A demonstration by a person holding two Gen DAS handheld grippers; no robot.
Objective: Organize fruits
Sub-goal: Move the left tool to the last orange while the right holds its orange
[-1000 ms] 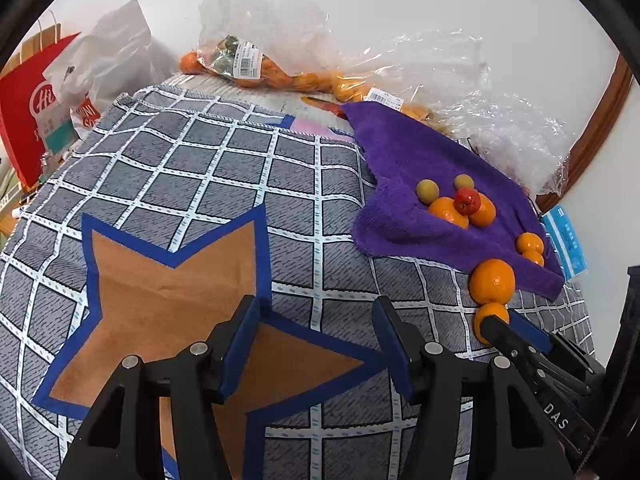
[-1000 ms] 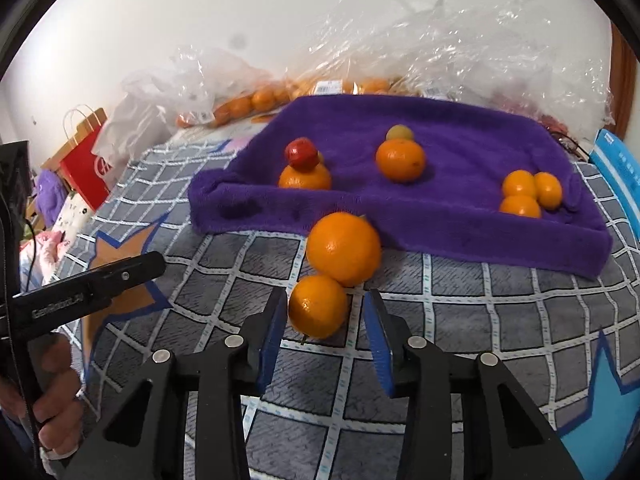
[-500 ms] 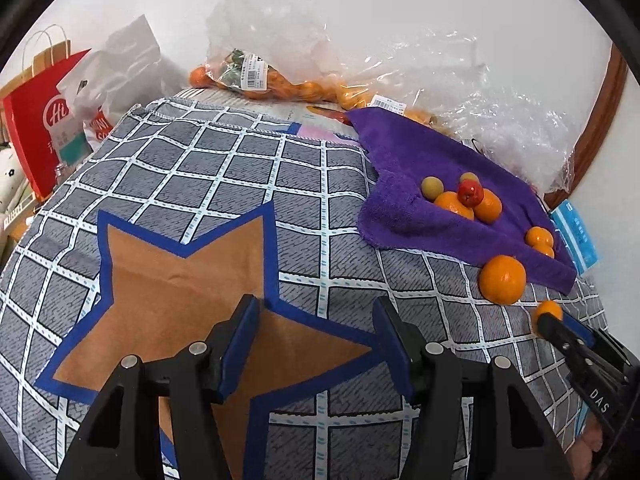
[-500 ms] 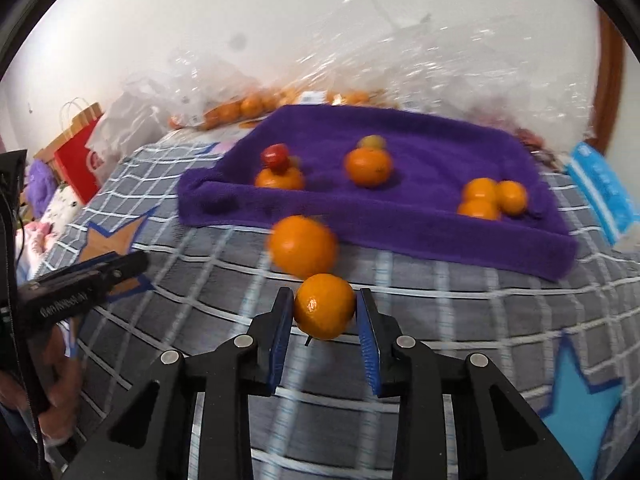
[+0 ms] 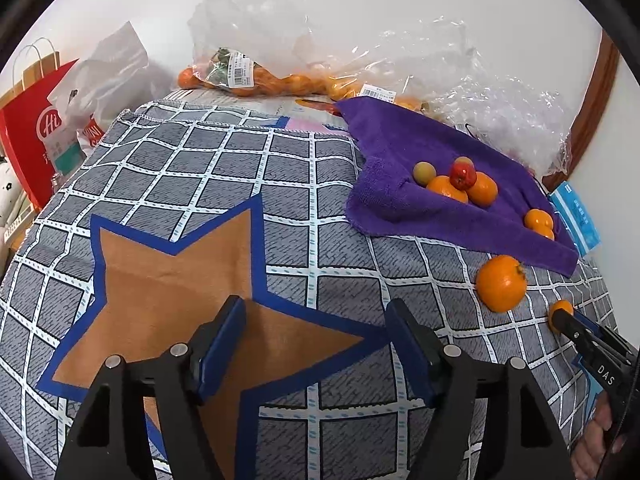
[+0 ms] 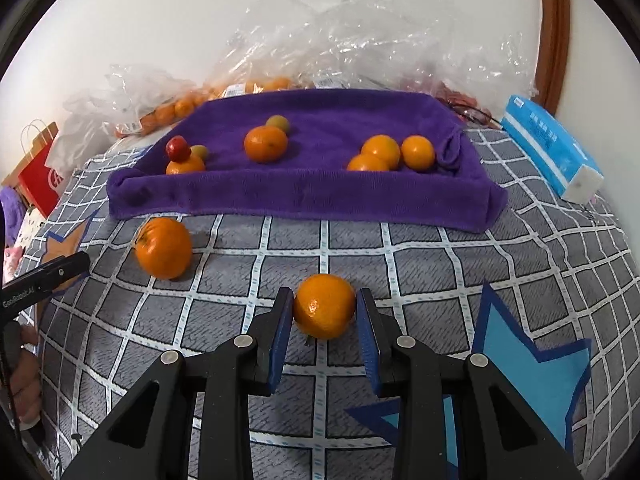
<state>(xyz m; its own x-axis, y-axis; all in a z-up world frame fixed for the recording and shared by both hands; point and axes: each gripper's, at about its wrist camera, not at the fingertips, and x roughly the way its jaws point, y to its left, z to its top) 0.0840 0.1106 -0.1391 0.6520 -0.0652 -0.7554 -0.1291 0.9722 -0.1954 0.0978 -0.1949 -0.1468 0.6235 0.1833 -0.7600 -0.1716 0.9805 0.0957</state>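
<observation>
Since the earlier frame, right claw (image 6: 324,314) had closed on the small orange (image 6: 324,306), carrying it rightward from the bigger orange (image 6: 163,247), presumably towards the purple towel (image 6: 320,196); left claw (image 5: 316,350) was opening, empty.

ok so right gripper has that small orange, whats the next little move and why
Probably carry it up and forward onto the purple towel. The right gripper is shut on the small orange, the other fruit already lies on that towel, and there looks to be bare towel between the two groups.
</observation>
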